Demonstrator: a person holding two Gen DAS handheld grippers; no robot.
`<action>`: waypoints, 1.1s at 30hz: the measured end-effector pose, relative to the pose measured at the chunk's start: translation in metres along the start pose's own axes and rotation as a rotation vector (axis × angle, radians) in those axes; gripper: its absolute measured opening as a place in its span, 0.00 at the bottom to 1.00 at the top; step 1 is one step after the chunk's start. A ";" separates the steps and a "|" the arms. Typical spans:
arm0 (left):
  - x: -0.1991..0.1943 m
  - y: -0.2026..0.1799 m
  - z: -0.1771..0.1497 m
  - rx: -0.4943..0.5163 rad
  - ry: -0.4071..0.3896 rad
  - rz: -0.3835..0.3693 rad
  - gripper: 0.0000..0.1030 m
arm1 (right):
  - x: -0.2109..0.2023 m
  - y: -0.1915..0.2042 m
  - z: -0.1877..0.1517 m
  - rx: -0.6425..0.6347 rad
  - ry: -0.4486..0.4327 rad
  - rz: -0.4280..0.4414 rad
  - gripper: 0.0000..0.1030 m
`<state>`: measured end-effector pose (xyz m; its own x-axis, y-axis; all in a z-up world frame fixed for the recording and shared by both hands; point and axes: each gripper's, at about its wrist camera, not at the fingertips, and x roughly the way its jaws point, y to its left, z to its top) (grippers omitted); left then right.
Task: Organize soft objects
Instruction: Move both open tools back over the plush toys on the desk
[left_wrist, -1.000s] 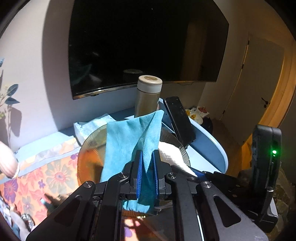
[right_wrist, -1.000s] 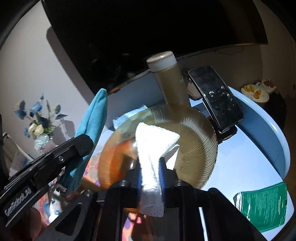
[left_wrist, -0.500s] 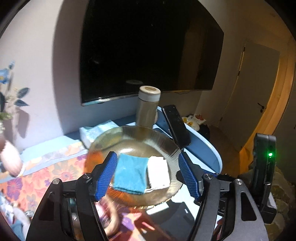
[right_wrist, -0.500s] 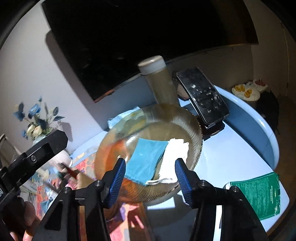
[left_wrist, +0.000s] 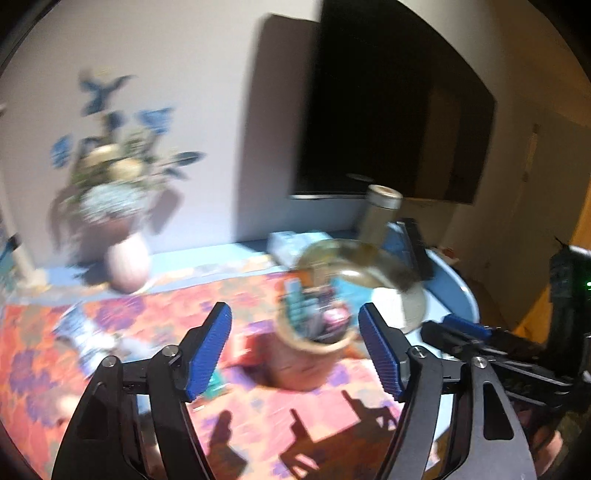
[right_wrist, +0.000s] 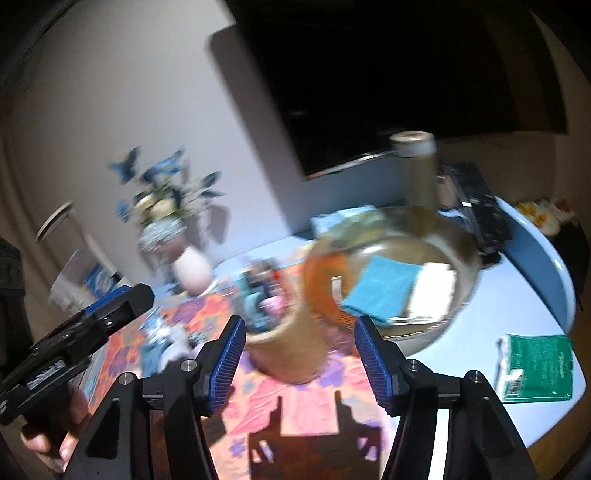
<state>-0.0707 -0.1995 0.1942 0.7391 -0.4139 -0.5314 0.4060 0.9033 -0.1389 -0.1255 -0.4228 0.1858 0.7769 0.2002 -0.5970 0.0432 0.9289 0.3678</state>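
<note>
**Both grippers empty, cloths lying in the glass bowl**

Taking the glass bowl (right_wrist: 391, 273) as the landmark: far to its left stands a pale vase of blue flowers (right_wrist: 192, 271) against the wall. Nearer, just left of the bowl, a tan cup (right_wrist: 284, 343) packed with small items sits on the floral mat (right_wrist: 295, 402). The left gripper (left_wrist: 295, 350) hovers before this cup, jaws spread wide, holding nothing. The right gripper (right_wrist: 297, 365) has its jaws equally wide apart and empty. Inside the bowl lie the blue cloth (right_wrist: 380, 291) and, touching its right edge, the white cloth (right_wrist: 432, 291). Behind the bowl rises a metal flask (right_wrist: 417, 170); right of it a green packet (right_wrist: 535, 365) rests on the worktop (right_wrist: 480, 332).
</note>
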 end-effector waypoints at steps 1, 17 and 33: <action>-0.006 0.014 -0.003 -0.016 -0.006 0.026 0.69 | 0.002 0.010 -0.002 -0.020 0.007 0.011 0.58; -0.052 0.225 -0.082 -0.356 0.064 0.277 0.69 | 0.098 0.134 -0.071 -0.177 0.273 0.174 0.59; 0.026 0.218 -0.091 -0.330 0.175 -0.010 0.69 | 0.171 0.157 -0.101 -0.157 0.412 0.190 0.59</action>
<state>-0.0115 -0.0032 0.0743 0.6215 -0.4229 -0.6594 0.1962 0.8990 -0.3915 -0.0490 -0.2116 0.0691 0.4471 0.4484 -0.7740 -0.1952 0.8933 0.4048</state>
